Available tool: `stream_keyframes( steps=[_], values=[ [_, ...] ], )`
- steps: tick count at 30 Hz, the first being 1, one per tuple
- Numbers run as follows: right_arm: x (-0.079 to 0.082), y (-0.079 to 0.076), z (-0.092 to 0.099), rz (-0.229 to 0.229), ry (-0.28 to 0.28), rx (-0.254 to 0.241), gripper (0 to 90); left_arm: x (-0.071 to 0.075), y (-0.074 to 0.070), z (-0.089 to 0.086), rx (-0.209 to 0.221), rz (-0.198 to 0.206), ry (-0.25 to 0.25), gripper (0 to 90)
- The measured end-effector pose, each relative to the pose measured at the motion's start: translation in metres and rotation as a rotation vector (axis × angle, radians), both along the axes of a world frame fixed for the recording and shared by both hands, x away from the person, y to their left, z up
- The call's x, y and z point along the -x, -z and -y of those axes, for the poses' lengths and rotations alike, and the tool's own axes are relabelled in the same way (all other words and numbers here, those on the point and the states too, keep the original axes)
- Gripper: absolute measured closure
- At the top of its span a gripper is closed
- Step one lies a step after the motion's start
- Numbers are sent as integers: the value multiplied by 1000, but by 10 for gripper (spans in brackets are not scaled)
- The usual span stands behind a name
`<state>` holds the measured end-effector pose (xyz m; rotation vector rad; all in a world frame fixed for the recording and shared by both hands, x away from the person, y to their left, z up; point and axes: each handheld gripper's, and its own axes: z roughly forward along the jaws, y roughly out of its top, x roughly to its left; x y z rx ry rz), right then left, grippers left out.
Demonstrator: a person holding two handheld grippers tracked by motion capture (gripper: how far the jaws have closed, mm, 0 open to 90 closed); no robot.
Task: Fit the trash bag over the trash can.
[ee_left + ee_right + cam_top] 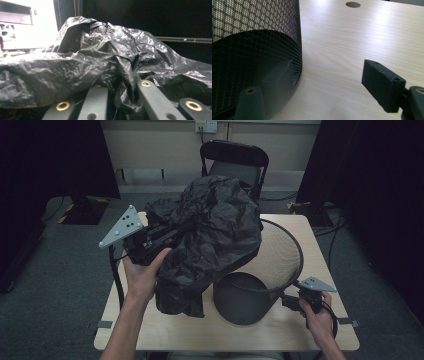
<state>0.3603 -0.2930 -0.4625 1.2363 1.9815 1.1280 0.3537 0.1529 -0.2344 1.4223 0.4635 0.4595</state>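
While you hold one gripper in each hand, the count on the table (pixel 320 250) is short: one black plastic bag (pixel 210 240), one dark mesh wastebasket (pixel 250 295), two grippers. One folding chair (pixel 235 162) stands beyond the far edge.

Your left gripper (pixel 150 240) has its jaws nearly closed, clamped on a fold of the bag; in the left gripper view the crumpled film (pixel 107 65) is bunched between the two grey fingers (pixel 155 100). The bag hangs raised above the left half of the table, draped over the basket's wire rim.

Your right gripper (pixel 292 300) stands wide. Its jaws straddle the basket's wall near the base: one finger (pixel 278 82) lies against the mesh wall (pixel 257 50), the other (pixel 382 82) is well clear over bare wood. Nothing is pinched there.

The basket lies tipped on its side at the right front, its closed base toward you.

Hidden: the bag covers most of the basket's mouth and the left gripper's tips in the high view. The chair's legs are cut off by the bag. One round hole (pixel 352 4) sits in the tabletop.

Writing: none legible on bag, basket or grippers.
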Motion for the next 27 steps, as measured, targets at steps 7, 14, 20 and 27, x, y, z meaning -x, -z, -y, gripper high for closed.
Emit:
stream_keyframes(
  steps=[7, 14, 20, 27],
  values=[
    [-2, 1, -16, 1, -46, -14, 255, -13, -9, 8, -27, -13, -8, 847],
    [0, 4, -38, 1, -97, -29, 255, -11, -19, 22, -78, 8, 25, 847],
    [5, 5, -58, -4, -144, -32, 253, 2, -28, 29, -110, 42, 72, 847],
    [5, 7, -85, -9, -203, -46, 238, 16, -40, 37, -120, 63, 137, 847]
  ],
)
